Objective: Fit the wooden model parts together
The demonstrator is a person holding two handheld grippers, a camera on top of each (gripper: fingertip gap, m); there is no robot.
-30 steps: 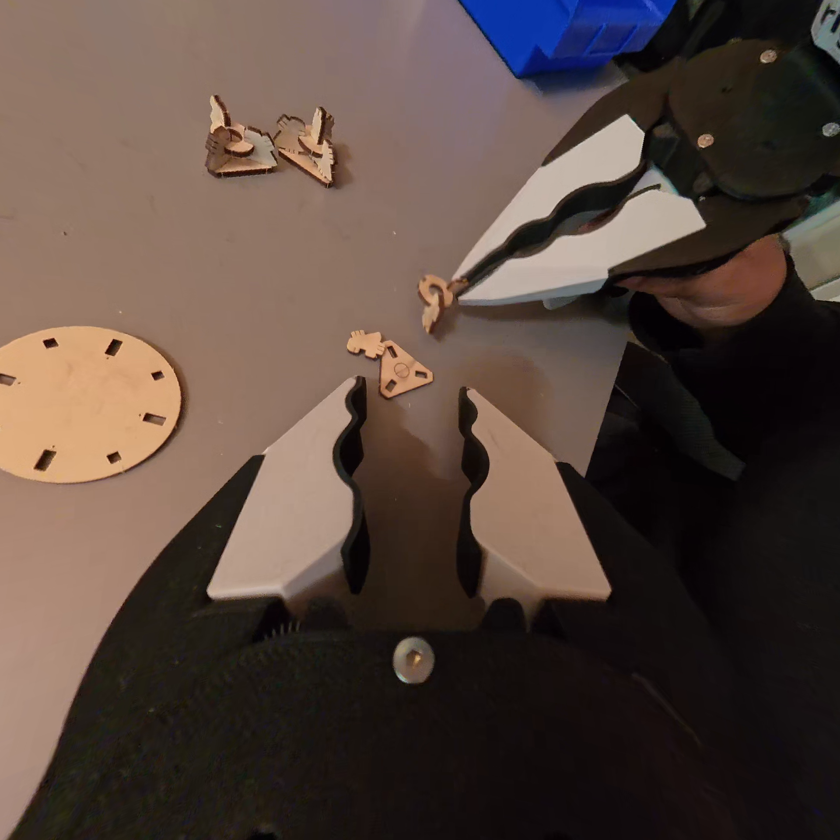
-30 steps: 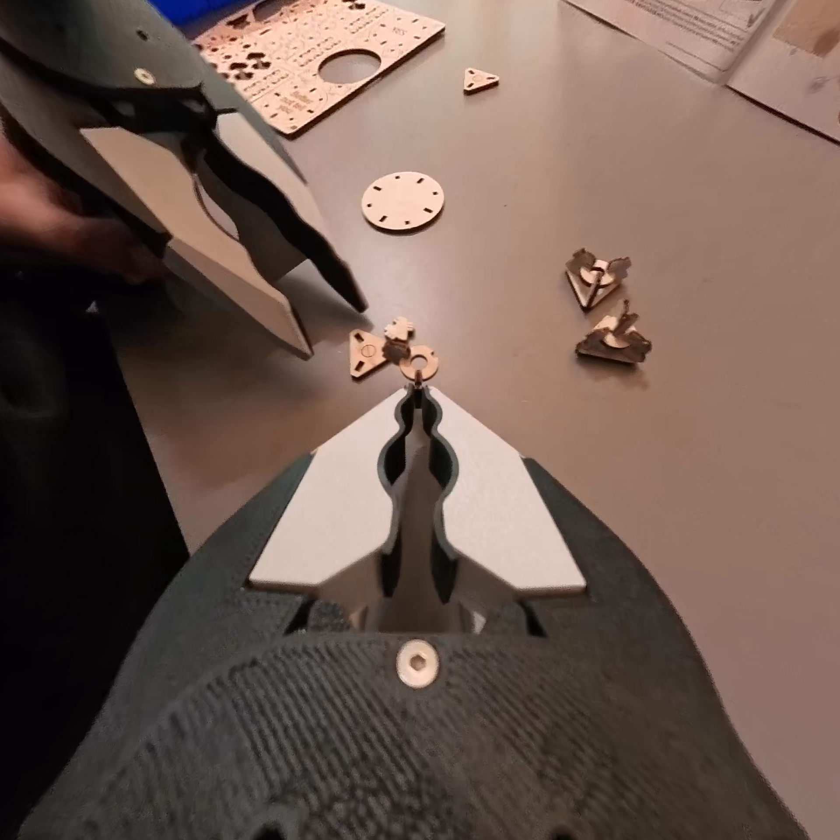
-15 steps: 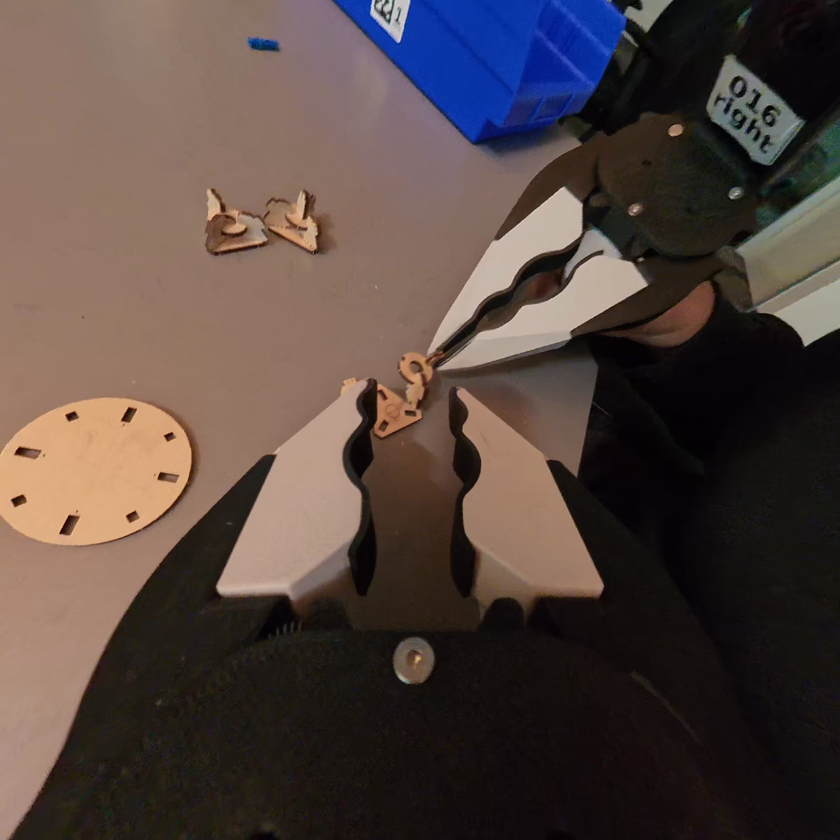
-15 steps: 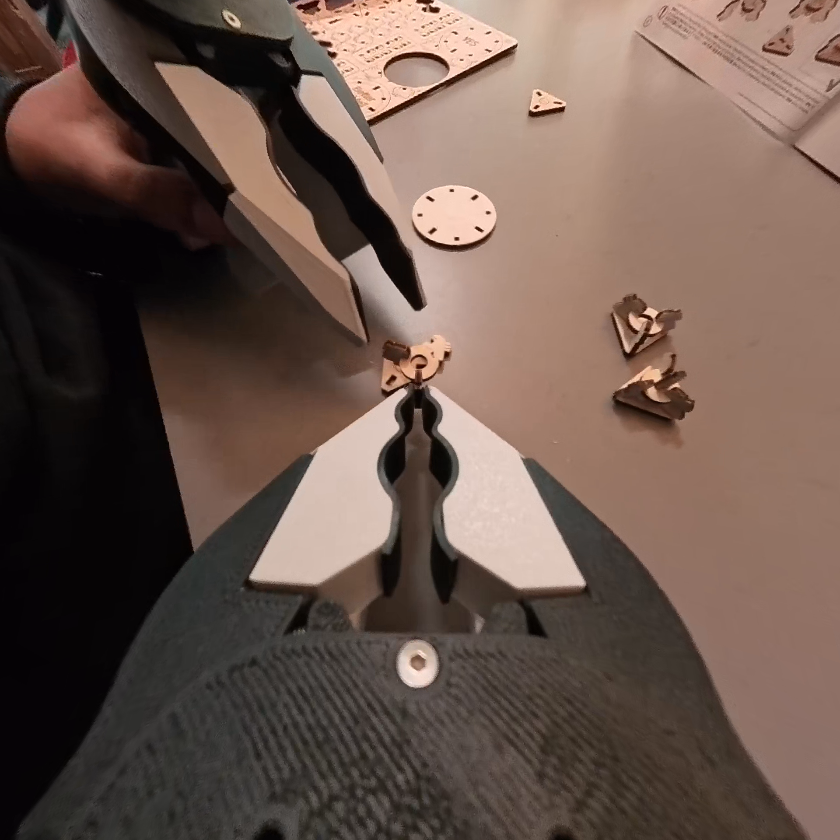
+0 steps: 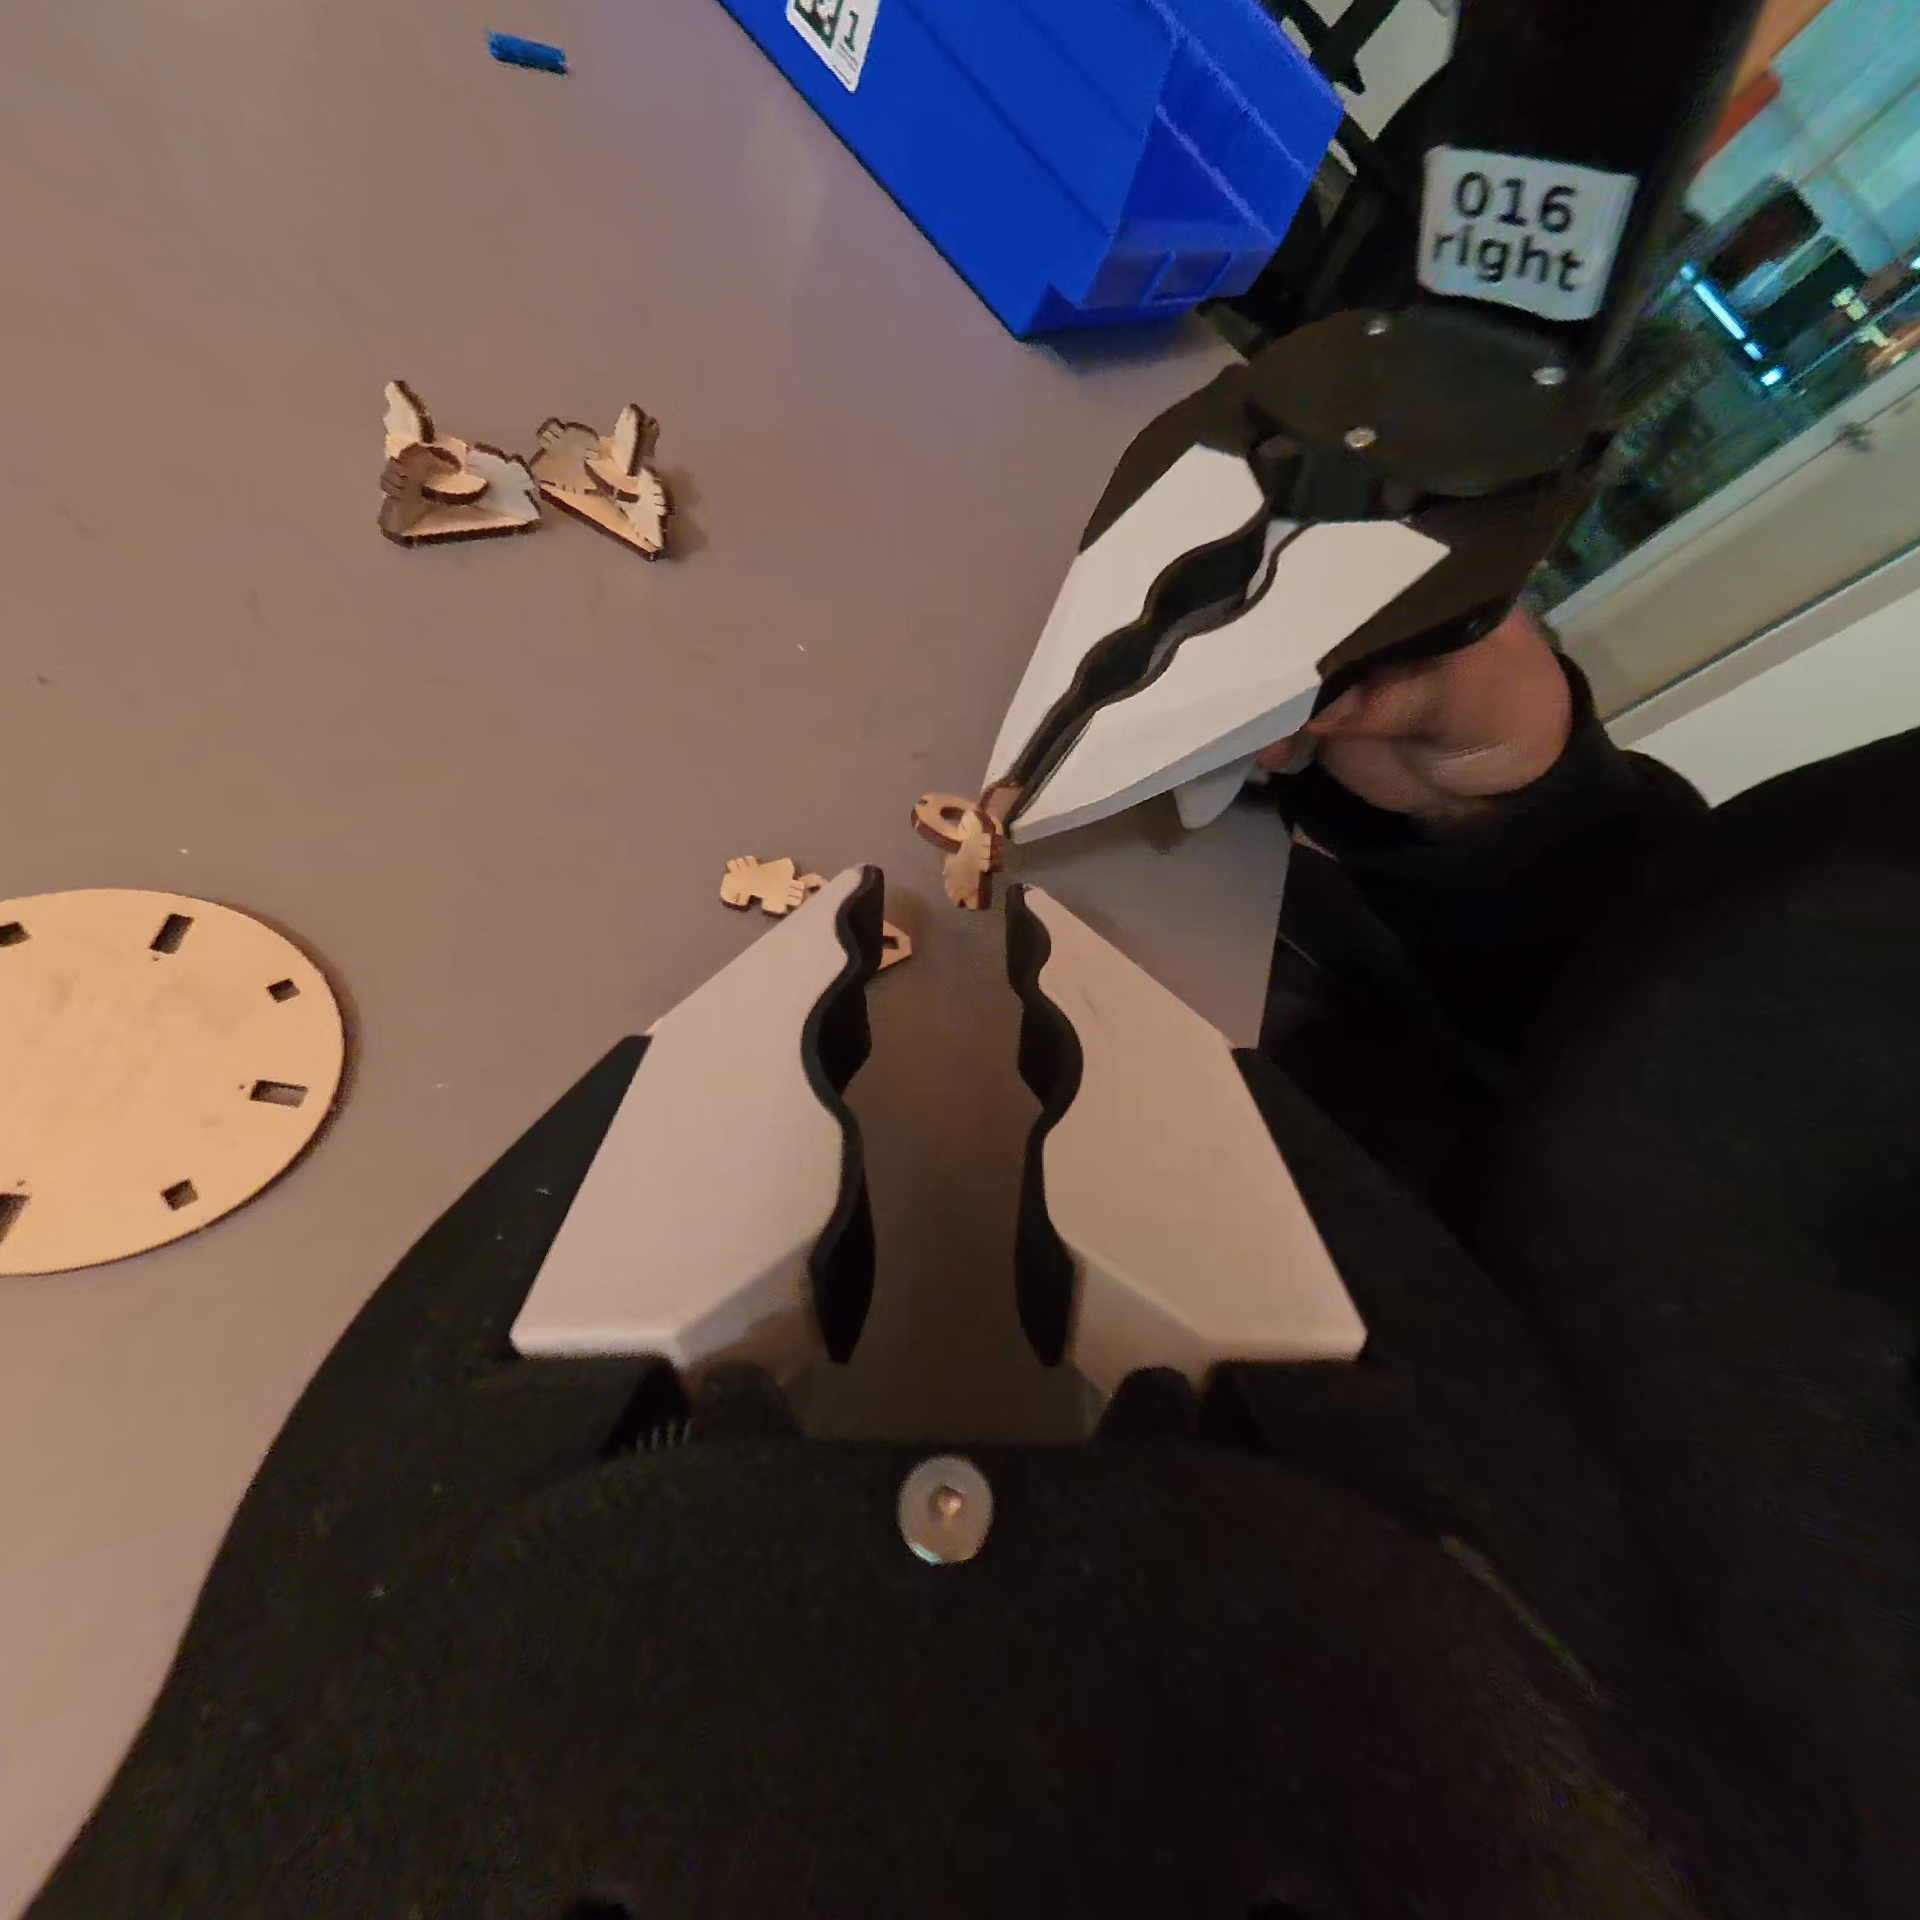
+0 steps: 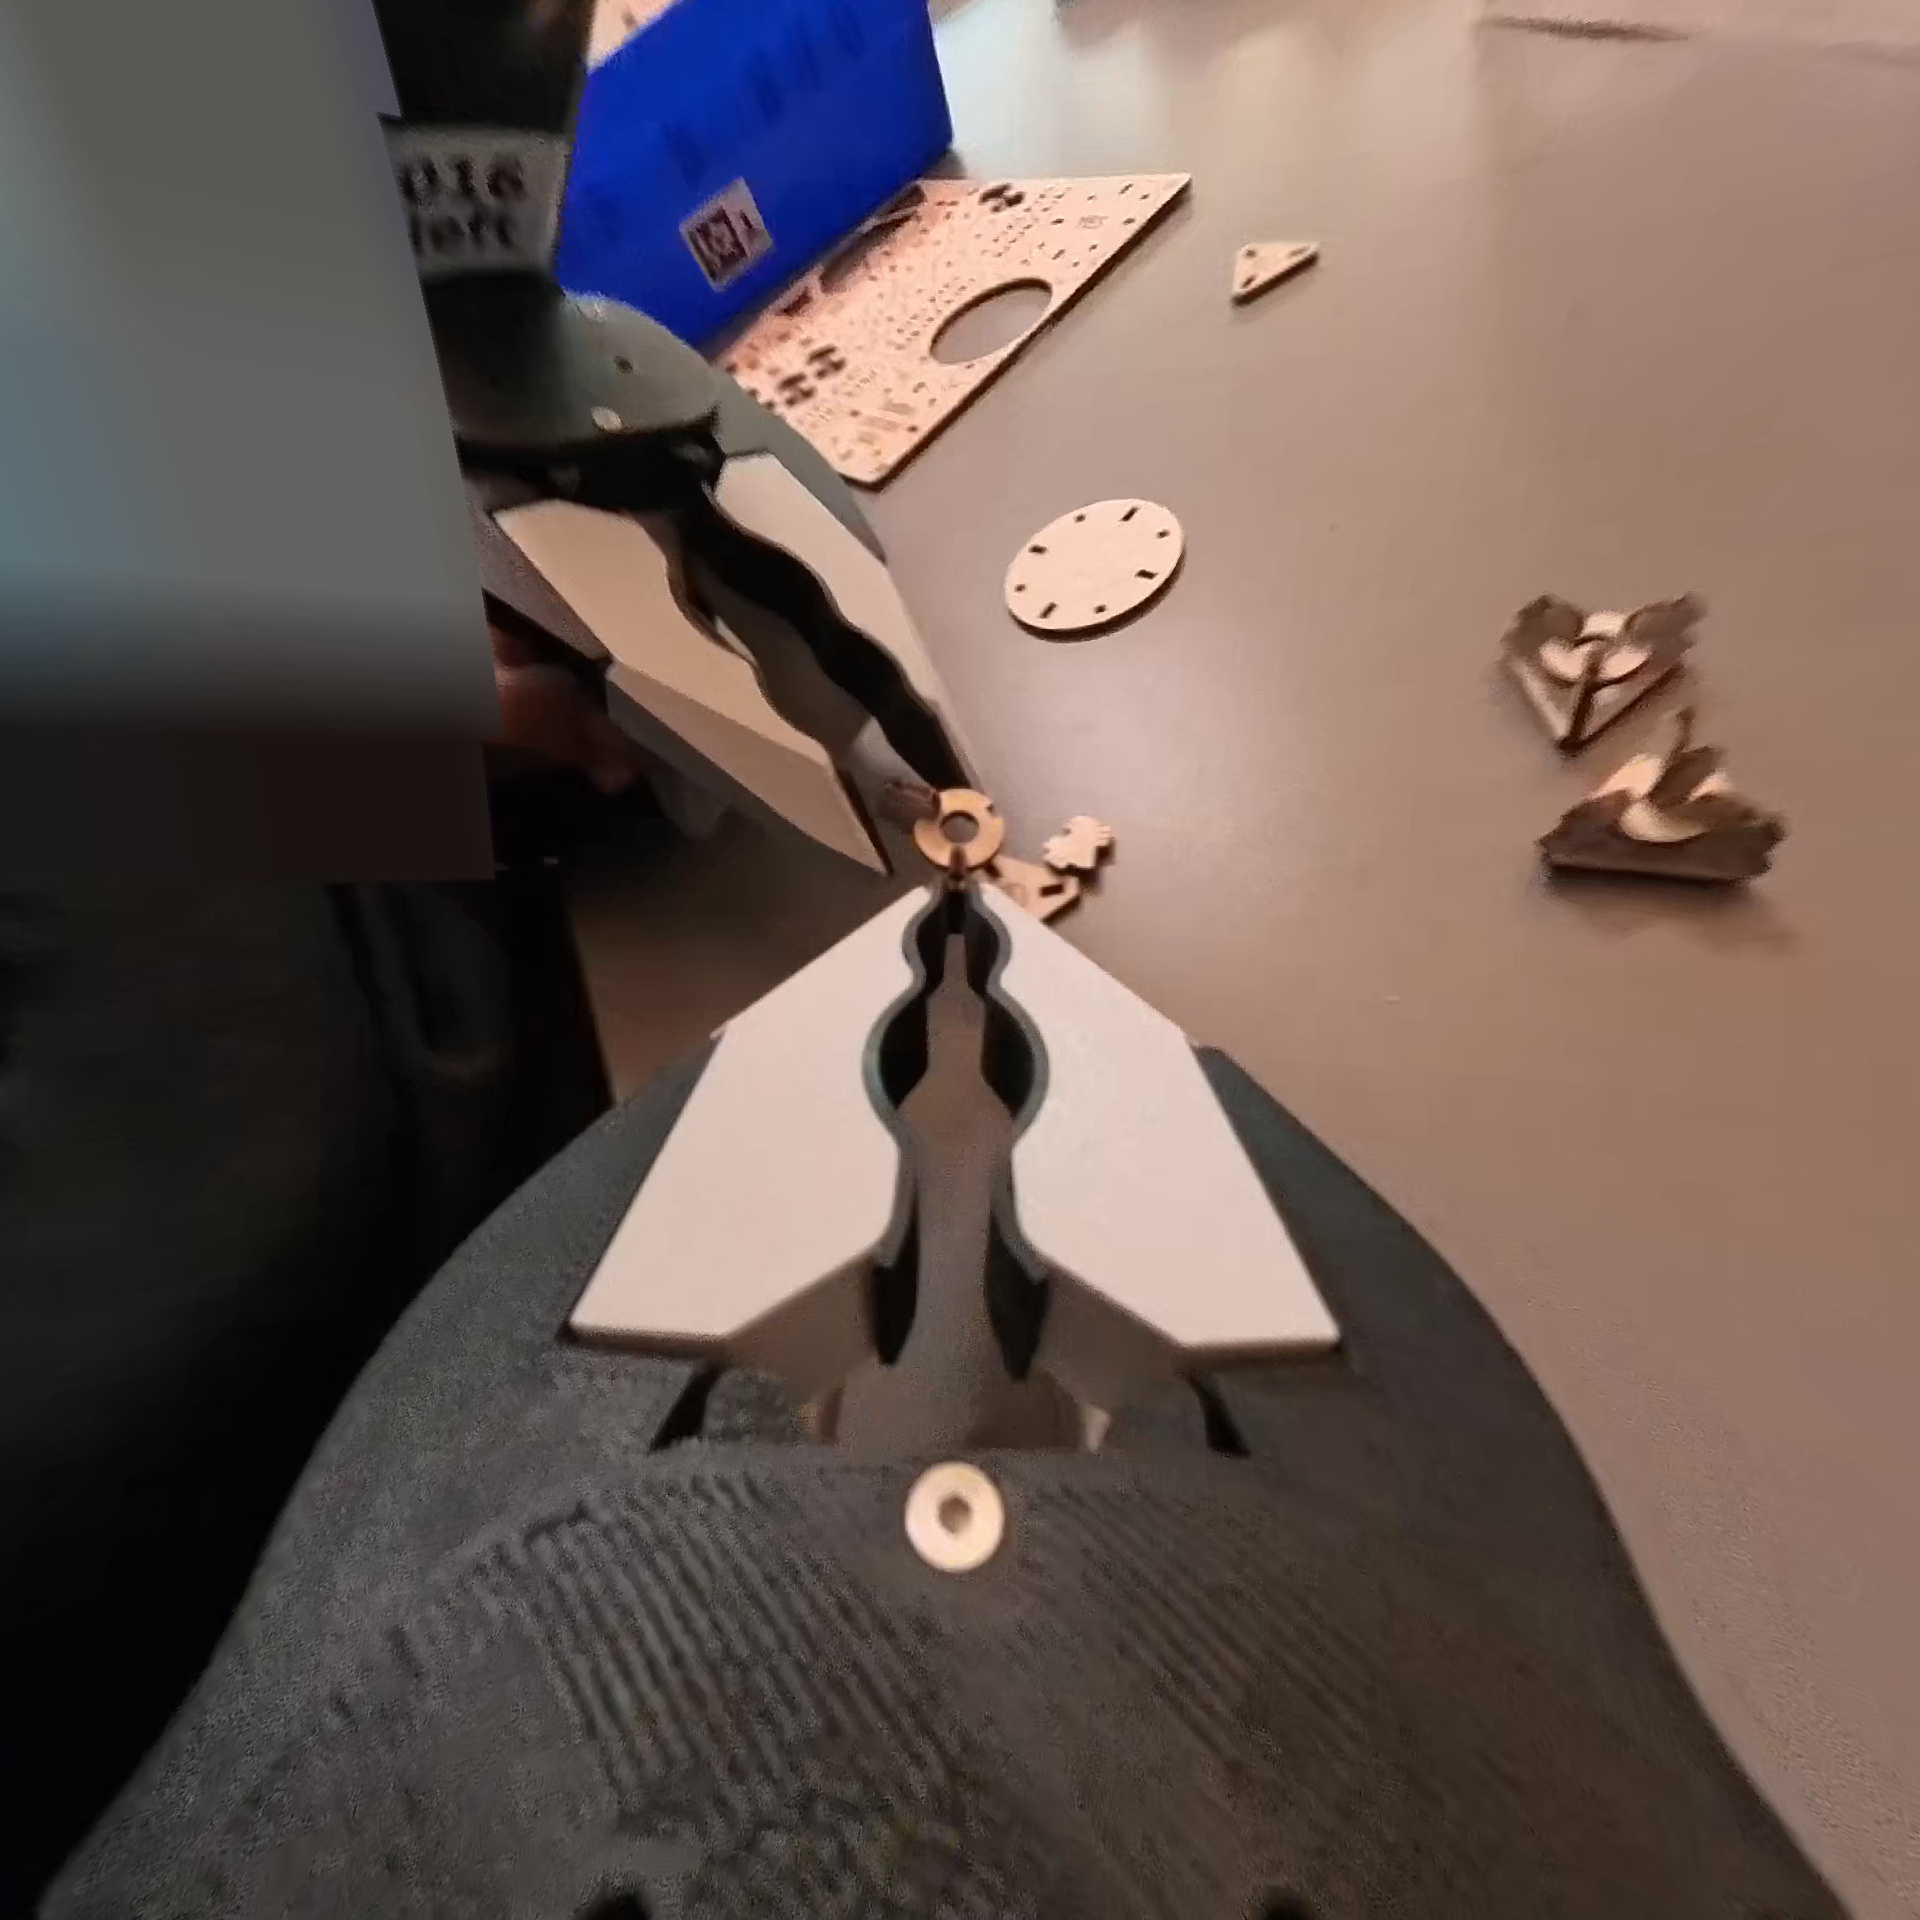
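My right gripper is shut on a small wooden part, a ring with a toothed wing slotted through it. It holds the part just above the grey table. In the left wrist view the same part hangs right in front of the gap of my left gripper, and the pads do not touch it. My left gripper is open and holds nothing. A flat triangular wooden piece lies on the table, half hidden under the left finger. A small wing-shaped piece lies beside it.
A slotted wooden disc lies to the left. Two assembled triangular wooden pieces sit farther off. A blue bin, a cut-out wooden sheet and a loose triangle are at the back. The table edge runs close on the right. Both grippers' tips are close together, under 4 cm apart.
My left gripper has moved forward over the triangular piece and its jaws have narrowed. My right gripper stays shut on the ring part, which now hangs right at the left fingertips.
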